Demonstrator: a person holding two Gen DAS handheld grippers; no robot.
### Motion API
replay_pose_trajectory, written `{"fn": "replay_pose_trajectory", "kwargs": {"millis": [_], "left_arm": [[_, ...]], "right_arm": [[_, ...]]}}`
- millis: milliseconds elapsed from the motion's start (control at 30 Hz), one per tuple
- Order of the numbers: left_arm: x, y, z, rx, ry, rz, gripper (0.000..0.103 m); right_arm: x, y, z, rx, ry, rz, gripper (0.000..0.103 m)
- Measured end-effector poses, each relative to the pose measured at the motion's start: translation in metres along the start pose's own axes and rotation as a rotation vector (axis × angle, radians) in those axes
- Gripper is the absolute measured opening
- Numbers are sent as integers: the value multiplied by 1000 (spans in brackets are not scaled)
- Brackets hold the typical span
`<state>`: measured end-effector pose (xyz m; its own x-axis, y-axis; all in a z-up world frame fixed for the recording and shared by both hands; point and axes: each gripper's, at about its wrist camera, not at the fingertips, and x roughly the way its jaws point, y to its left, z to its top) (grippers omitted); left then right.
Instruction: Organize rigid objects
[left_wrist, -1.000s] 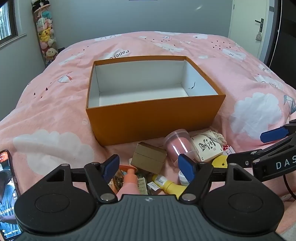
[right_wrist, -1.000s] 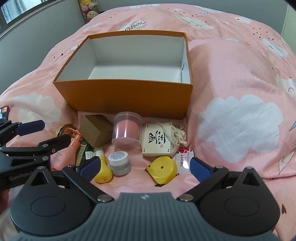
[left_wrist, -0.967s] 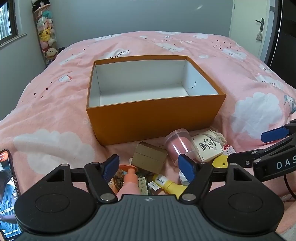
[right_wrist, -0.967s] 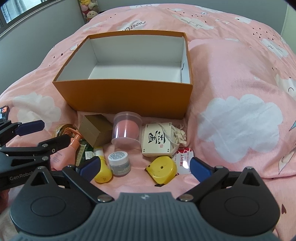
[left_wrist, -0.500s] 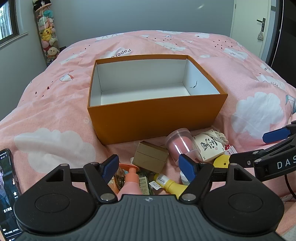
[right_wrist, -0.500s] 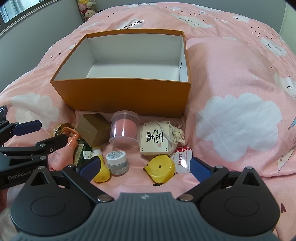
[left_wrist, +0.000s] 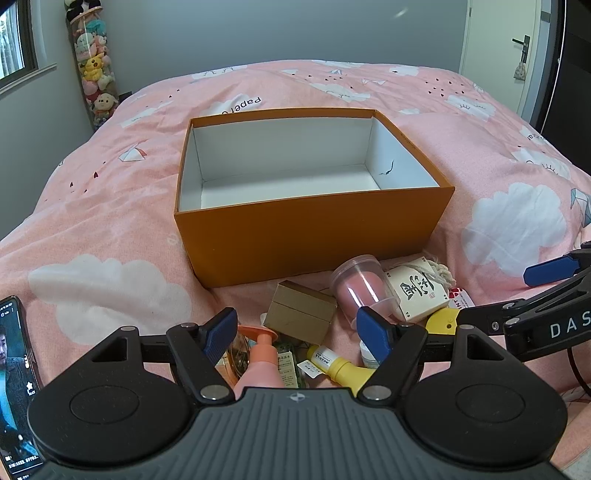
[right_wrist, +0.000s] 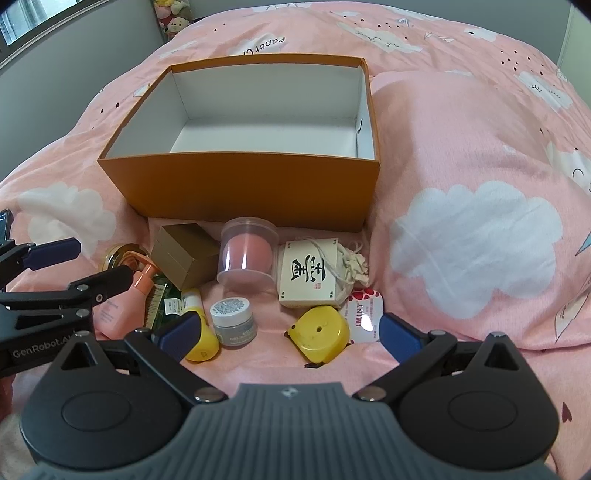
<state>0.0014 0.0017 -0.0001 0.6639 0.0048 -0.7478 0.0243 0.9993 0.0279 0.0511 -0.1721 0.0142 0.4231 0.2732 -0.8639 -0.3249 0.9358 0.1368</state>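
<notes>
**Open box and a huddle of small hard things on a pink bed**

An orange cardboard box (right_wrist: 243, 188) with a plain white inside sits lidless on a soft pink bedspread (right_wrist: 480, 166) printed with white clouds. Nothing lies in it.

Just in front of its near wall the loose items cluster together: a tan cardboard carton (right_wrist: 184, 254); a clear plastic tub (right_wrist: 245, 256) with a rounded pink shape inside, tipped on its side; a cream rectangular box with black calligraphy (right_wrist: 308, 277) and a knotted white cord; a glossy yellow tape measure (right_wrist: 321, 334); a frosted jar with a speckled lid (right_wrist: 233, 317); a yellow tube (right_wrist: 197, 328); a smooth pink pump bottle (right_wrist: 122, 299); and a flat white-and-red tin (right_wrist: 364, 314).

The left gripper (left_wrist: 297, 330) hangs released above the pump bottle and carton, blue pads apart and holding nothing. The right gripper (right_wrist: 290, 332) is likewise spread wide over the tape measure and jar, grasping nothing.

A phone (left_wrist: 16, 376) with a lit screen lies on the bed at far left. Grey walls, a white door (left_wrist: 517, 55) and a tall column of plush toys (left_wrist: 92, 70) ring the room.
</notes>
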Motion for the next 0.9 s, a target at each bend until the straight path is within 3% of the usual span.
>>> {"fn": "replay_pose_trajectory", "kwargs": {"millis": [267,433,567,700,900], "left_arm": [[2,-1,-1,4,-14,-7,87],[8,2,3,1,30,-30,87],[15,12,8,-32,71,-111,86],[29,20,13,-49,110,-175,84],[44,23,20,34,84,-182,88]], "right_arm": [[2,1,0,2,11,-9,101],[6,0,3,-4,38,-7,101],[11,-2,10,-11,56,4,99],[20,-4,20,-18,87,21,78],[19,0,47,-93,57,17,72]]}}
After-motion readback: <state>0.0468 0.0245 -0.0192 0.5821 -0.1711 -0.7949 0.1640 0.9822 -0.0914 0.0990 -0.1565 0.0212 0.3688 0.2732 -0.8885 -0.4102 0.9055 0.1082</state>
